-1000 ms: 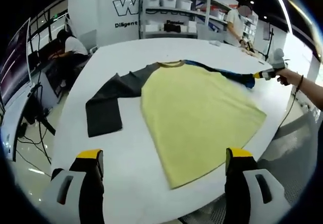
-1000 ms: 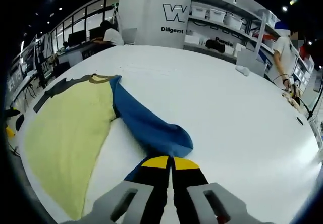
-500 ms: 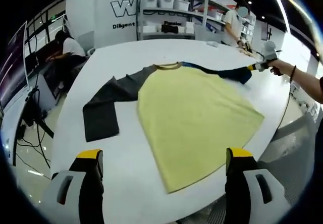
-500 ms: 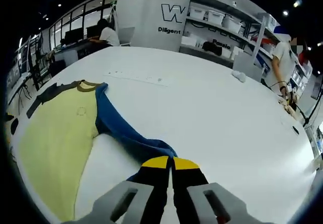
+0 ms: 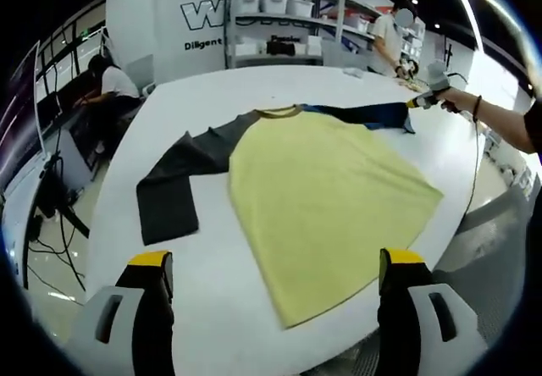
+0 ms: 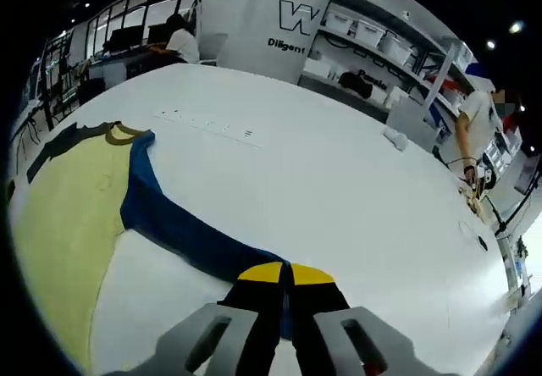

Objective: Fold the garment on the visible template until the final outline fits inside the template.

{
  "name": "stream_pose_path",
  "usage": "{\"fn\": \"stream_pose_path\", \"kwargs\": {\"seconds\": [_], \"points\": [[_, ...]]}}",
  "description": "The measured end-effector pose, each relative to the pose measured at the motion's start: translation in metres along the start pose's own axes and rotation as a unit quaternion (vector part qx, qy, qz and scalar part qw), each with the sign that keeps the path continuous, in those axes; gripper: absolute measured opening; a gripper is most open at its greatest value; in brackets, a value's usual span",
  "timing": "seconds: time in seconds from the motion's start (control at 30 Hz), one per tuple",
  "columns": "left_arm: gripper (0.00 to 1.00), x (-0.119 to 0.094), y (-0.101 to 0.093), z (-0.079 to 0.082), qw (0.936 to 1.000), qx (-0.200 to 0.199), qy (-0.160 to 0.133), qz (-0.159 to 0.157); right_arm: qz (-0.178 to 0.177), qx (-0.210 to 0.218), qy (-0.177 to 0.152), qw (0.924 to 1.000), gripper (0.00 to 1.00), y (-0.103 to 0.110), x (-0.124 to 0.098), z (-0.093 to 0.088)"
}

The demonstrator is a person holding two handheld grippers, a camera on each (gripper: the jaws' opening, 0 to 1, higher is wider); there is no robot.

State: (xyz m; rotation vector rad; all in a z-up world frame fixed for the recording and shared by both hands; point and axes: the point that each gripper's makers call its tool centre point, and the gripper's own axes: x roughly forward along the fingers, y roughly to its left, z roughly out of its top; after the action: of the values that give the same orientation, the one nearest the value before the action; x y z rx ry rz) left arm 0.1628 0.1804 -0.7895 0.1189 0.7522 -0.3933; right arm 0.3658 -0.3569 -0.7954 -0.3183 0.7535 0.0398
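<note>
A long-sleeved shirt lies flat on the white table [image 5: 212,96], its yellow body [image 5: 326,190] spread wide and its dark grey sleeve [image 5: 174,181] bent toward the left. The blue sleeve [image 5: 373,113] runs out to the right, drawn straight. In the right gripper view the blue sleeve [image 6: 182,236] stretches from the collar down to my right gripper [image 6: 284,274], which is shut on its cuff. That same right gripper [image 5: 428,96] appears far right in the left gripper view, held by a hand. My left gripper [image 5: 275,262] stands open above the near table edge, nothing between its jaws.
Shelving with white bins [image 5: 279,20] stands behind the table. One person sits at a desk [image 5: 106,80] at the left and another stands by the shelves [image 6: 470,130]. A small white object [image 6: 395,137] lies on the far table. The table edge drops off at the right [image 5: 461,223].
My right gripper has pulled the blue sleeve outward, away from the shirt body, so the sleeve went from bunched to straight and thin. The left gripper has stayed open and nearly still.
</note>
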Motion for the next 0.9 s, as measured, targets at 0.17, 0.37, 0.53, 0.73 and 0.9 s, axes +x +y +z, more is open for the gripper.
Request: {"fn": "stream_pose_path", "kwargs": {"seconds": [0.17, 0.37, 0.53, 0.73, 0.9], "points": [[0.99, 0.003, 0.003, -0.001, 1.0000, 0.003, 0.002, 0.001, -0.006, -0.005, 0.004, 1.0000, 0.00, -0.007, 0.015, 0.004], [0.99, 0.007, 0.008, -0.001, 1.0000, 0.008, 0.004, 0.001, -0.019, 0.003, 0.014, 0.9997, 0.00, -0.020, 0.033, 0.004], [0.99, 0.013, 0.007, -0.005, 0.9999, 0.010, 0.008, -0.002, -0.041, 0.022, 0.010, 0.9989, 0.00, -0.033, 0.049, 0.003], [0.99, 0.016, 0.005, -0.009, 0.9998, 0.014, 0.016, -0.005, -0.054, 0.010, 0.033, 0.9979, 0.00, -0.036, 0.068, -0.011], [0.99, 0.015, 0.007, -0.007, 0.9995, 0.023, 0.020, -0.002, -0.052, 0.003, 0.053, 0.9972, 0.00, -0.033, 0.075, -0.021]]}}
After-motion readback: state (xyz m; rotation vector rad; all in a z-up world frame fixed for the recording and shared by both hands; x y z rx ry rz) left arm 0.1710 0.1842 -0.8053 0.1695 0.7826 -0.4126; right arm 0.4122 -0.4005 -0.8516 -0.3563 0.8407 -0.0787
